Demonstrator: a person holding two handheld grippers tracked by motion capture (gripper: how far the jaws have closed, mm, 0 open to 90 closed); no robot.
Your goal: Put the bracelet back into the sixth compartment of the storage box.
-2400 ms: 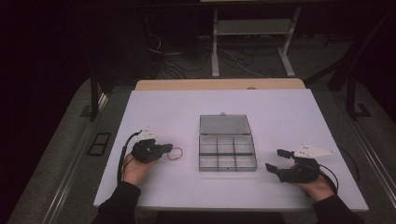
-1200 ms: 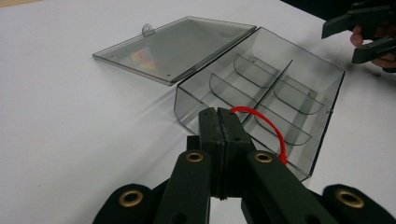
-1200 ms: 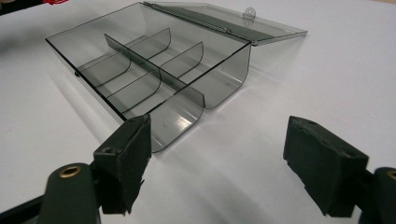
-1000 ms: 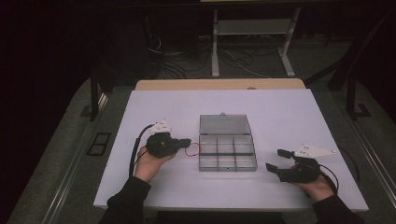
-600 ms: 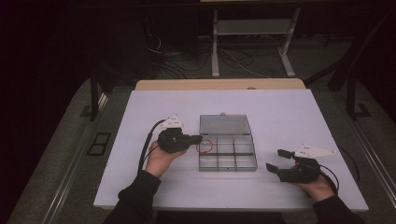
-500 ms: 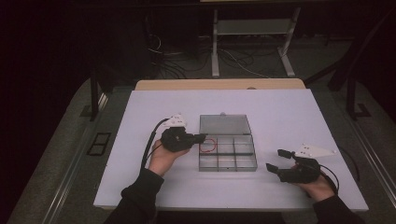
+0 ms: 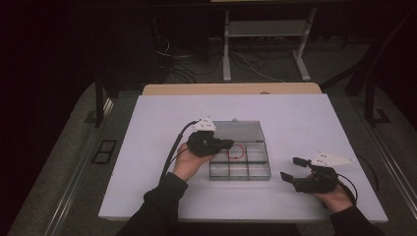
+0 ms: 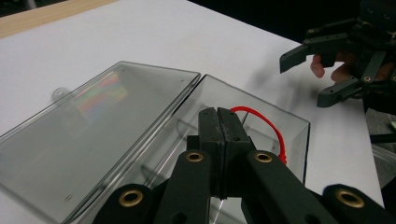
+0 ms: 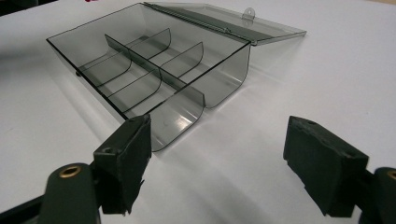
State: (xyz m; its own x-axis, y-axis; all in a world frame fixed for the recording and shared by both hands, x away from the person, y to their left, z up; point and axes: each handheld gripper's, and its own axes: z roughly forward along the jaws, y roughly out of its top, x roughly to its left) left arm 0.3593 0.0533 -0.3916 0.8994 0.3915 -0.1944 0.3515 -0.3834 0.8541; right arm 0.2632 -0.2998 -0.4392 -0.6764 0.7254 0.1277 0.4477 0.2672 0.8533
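I am holding the left gripper (image 7: 227, 144) clenched on a red loop (image 7: 238, 152) hanging over the open box's (image 7: 239, 169) far middle compartment, its length trailing toward the idle, spread right gripper (image 7: 292, 168).

The high view looks forward and down from above the person's side, far enough to take in the whole table (image 7: 305, 118) and the floor beyond. The left gripper view rides close over the box (image 8: 116, 135), looking along its own jaws across the open lid toward the right gripper (image 8: 327, 74) farther off. The right gripper view sits low near the tabletop, facing the box (image 9: 154, 79) from its end at short range. All three views share the box (image 7: 240, 150) and the table around it.
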